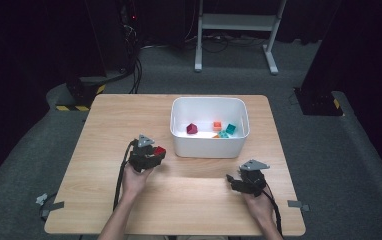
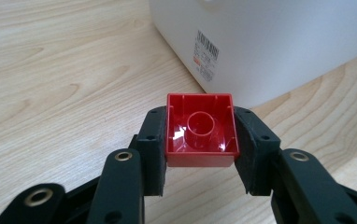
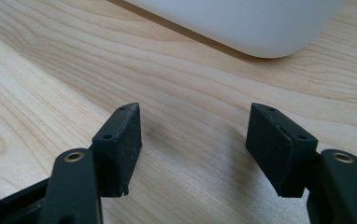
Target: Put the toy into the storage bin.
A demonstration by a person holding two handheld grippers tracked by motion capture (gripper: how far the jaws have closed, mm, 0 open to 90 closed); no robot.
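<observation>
Glossy hollow red brick (image 2: 201,135) pinched by left tool (image 2: 200,149) above woodgrain.

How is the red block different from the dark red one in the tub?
The red block is bright red and squarish; the dark red block is maroon with a peaked top. The red block is clamped in the left gripper outside the white tub; the dark red block lies loose inside it. Both are small toy blocks.

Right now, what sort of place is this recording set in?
Probably a lab or recording studio: a lone wooden table on grey carpet, dark curtains around, cables and a metal stand behind, and a white bin of toy blocks.
</observation>
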